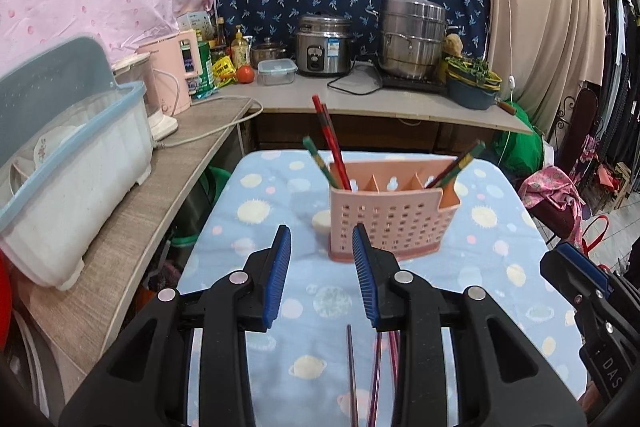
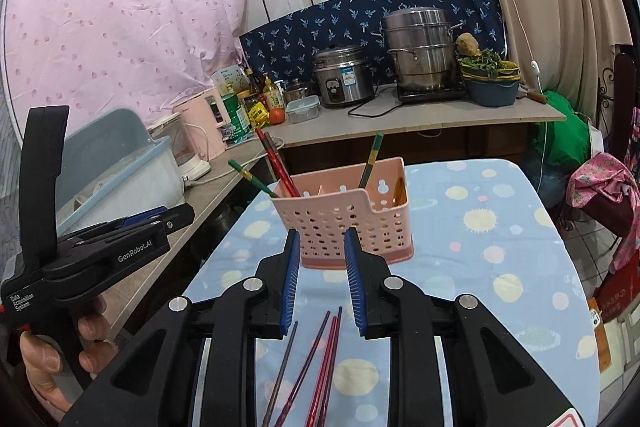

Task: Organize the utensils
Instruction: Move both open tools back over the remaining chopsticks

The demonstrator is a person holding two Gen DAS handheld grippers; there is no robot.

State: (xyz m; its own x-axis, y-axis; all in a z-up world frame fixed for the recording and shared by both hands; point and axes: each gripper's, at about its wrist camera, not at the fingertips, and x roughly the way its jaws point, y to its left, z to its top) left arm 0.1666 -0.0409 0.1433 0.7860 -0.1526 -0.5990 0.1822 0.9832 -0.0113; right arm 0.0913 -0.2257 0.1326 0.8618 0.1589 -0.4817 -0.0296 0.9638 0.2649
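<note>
place: home kitchen | evidence: rice cooker (image 1: 323, 45), steamer pot (image 1: 412, 37), dish rack (image 1: 72, 163)

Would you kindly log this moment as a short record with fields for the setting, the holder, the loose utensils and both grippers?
setting: table with blue patterned cloth
holder: pink perforated caddy, upright, divided into compartments
in holder: red chopsticks and green-tipped chopsticks at opposite ends
loose utensils: metal chopsticks flat on the cloth, near side
left gripper: open, empty
right gripper: open, empty, above the loose chopsticks
</note>
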